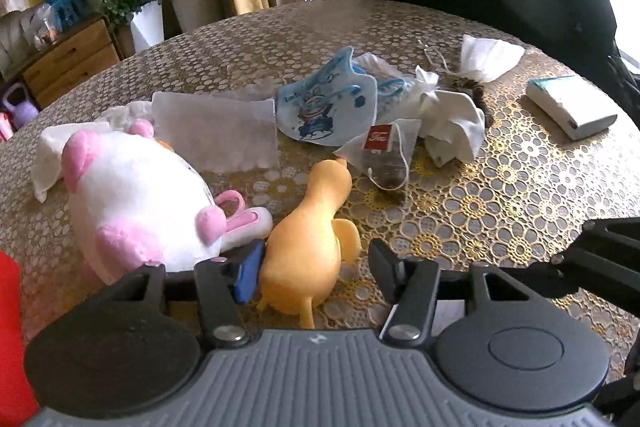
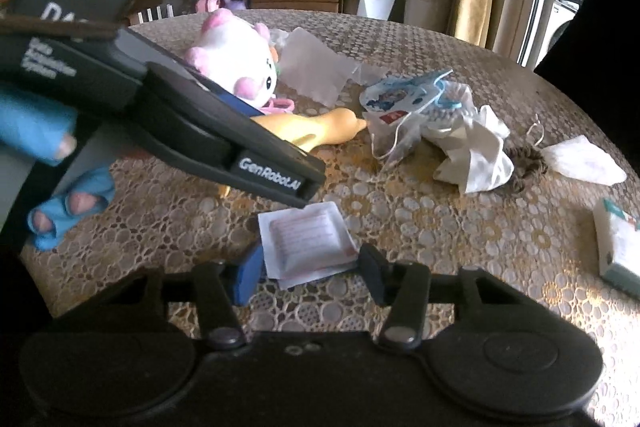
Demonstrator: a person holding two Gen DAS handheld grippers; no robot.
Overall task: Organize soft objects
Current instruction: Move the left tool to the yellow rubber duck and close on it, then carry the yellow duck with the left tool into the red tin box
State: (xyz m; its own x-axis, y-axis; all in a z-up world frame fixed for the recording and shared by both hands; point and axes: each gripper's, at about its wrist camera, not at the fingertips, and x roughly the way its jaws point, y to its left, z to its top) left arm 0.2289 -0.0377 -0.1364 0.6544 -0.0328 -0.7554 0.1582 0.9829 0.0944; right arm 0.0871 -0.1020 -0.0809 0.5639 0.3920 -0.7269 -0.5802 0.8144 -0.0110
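A yellow rubber duck (image 1: 308, 243) lies on the table between the open jaws of my left gripper (image 1: 316, 267); the left pad touches its body. It also shows in the right wrist view (image 2: 316, 131). A white and pink plush toy (image 1: 136, 199) lies just left of it (image 2: 236, 63). My right gripper (image 2: 310, 269) is open around a flat white sachet (image 2: 308, 243) on the table. Further off lie a blue printed mask (image 1: 328, 107), a tea bag (image 1: 384, 155) and crumpled white cloth (image 1: 452, 123).
The round table has a gold lace cover (image 1: 500, 195). A tissue pack (image 1: 572, 107) lies at the right, a white sheet (image 1: 216, 131) behind the plush, a dark hair tie (image 2: 528, 163) by a white tissue (image 2: 584, 159). The left gripper body (image 2: 180, 115) crosses the right view.
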